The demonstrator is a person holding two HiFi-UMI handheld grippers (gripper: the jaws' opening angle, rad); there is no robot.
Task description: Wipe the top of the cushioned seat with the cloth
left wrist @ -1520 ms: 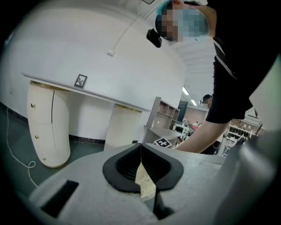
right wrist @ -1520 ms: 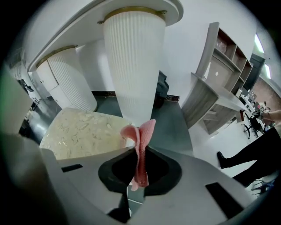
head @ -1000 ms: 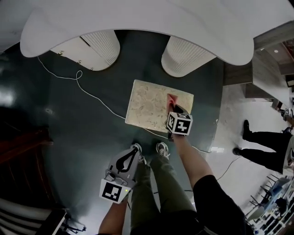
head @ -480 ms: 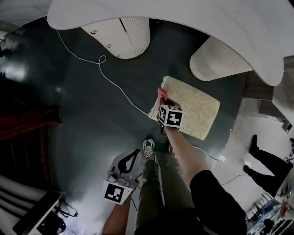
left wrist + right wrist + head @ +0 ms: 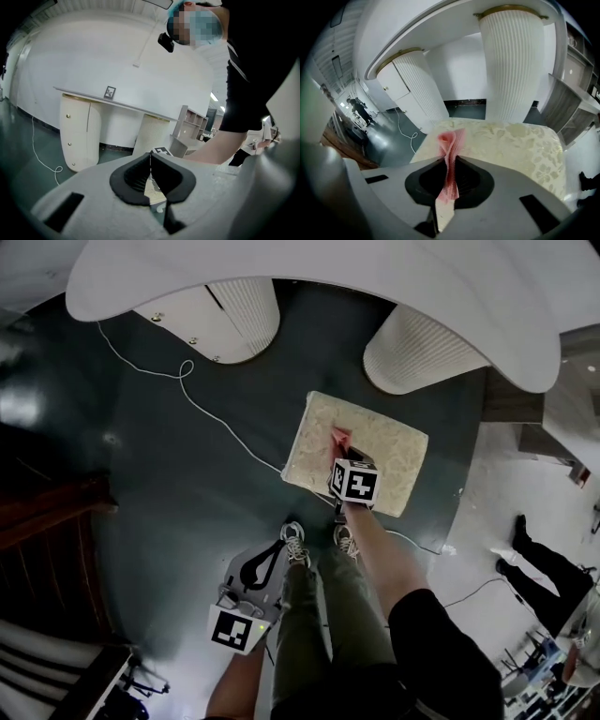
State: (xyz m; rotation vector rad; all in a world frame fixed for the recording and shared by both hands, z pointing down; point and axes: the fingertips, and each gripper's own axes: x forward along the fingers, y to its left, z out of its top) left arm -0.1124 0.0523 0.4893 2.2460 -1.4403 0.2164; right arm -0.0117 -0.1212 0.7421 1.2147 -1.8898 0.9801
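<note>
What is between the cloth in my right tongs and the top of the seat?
Nothing visible. The right tongs are shut on the cloth, whose tip is right over the seat, and the seat's patterned top looks bare around it.

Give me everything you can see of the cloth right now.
The cloth is a small pink-red piece with a fine ribbed weave. It looks soft and is bunched into a folded strip. The right claw is shut on it, its jaws pinching the strip partway along. One end trails back between the jaws and the other pokes forward as a rolled tuft. That tuft sits over the cream patterned top of the cushioned seat, well inside its edges. Whether it presses on the fabric cannot be told.
</note>
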